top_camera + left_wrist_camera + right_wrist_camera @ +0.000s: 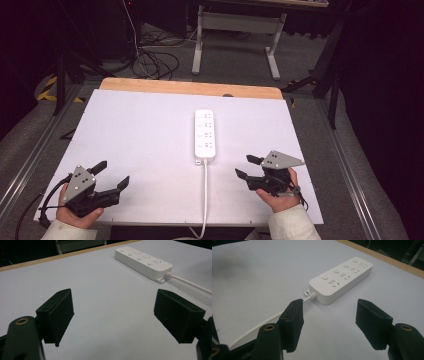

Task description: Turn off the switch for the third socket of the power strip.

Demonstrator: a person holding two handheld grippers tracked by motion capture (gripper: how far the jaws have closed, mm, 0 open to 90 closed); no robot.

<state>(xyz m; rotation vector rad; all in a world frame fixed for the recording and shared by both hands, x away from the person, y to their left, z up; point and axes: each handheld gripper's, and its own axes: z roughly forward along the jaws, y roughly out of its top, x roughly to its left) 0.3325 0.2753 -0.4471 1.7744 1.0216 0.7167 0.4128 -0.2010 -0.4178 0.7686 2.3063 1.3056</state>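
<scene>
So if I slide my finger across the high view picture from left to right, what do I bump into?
Left tongs → white power strip, its cable running down toward the table's near edge → right tongs, held open above the white table.

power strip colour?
White, cord included; the power strip shows best in the right gripper view.

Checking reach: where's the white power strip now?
High view: the white plastic power strip lies lengthwise mid-table, right of centre, its white cable running to the near edge, ahead-left of the right tool.
</scene>
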